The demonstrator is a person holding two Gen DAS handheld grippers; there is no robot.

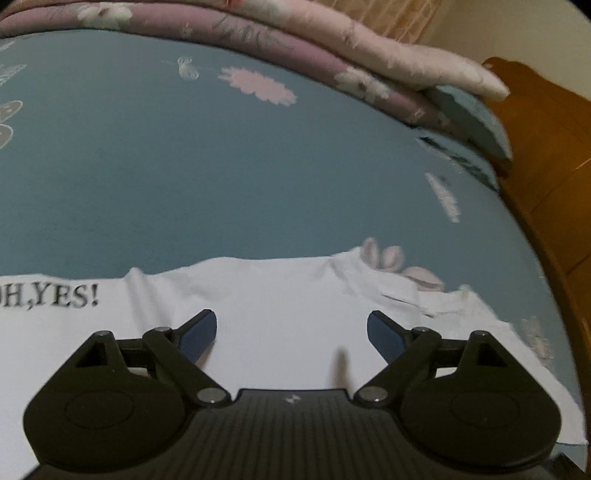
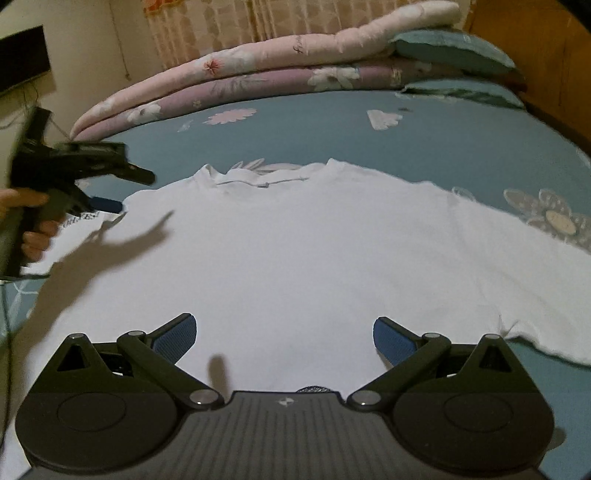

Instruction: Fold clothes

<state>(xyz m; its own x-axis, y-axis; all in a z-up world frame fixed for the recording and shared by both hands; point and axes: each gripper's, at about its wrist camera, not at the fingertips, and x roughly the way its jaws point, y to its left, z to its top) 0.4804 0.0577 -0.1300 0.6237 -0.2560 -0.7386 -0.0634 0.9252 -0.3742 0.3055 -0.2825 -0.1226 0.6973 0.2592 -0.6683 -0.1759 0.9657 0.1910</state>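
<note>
Here, a white T-shirt (image 2: 303,251) lies spread flat on a bed covered by a blue-grey sheet (image 1: 184,177) printed with pale flowers and rabbit figures. The shirt's collar (image 2: 258,177) points toward the far side of the bed, and black lettering reading "OH,YES!" (image 1: 55,297) shows on a portion of the fabric at the left in the left wrist view. Folded quilts (image 2: 236,74) in pink and mauve floral fabric are stacked along the far edge of the mattress, with two blue-grey pillows (image 2: 454,51) at their right end. A wooden headboard (image 1: 546,147) borders the bed on the right, a patterned curtain (image 2: 229,26) hangs behind the quilts, and a dark panel (image 2: 22,55), possibly a screen, is fixed to the pale wall at left. The left gripper (image 1: 291,332) hovers over the shirt with its jaws spread wide and nothing between the blue pads (image 1: 199,336). The right gripper (image 2: 284,336) is likewise above the near part of the shirt, jaws wide apart and empty. In the right wrist view the left gripper appears blurred at the shirt's left edge, held by a hand (image 2: 33,236); whether its lower tip touches the cloth cannot be determined.
</note>
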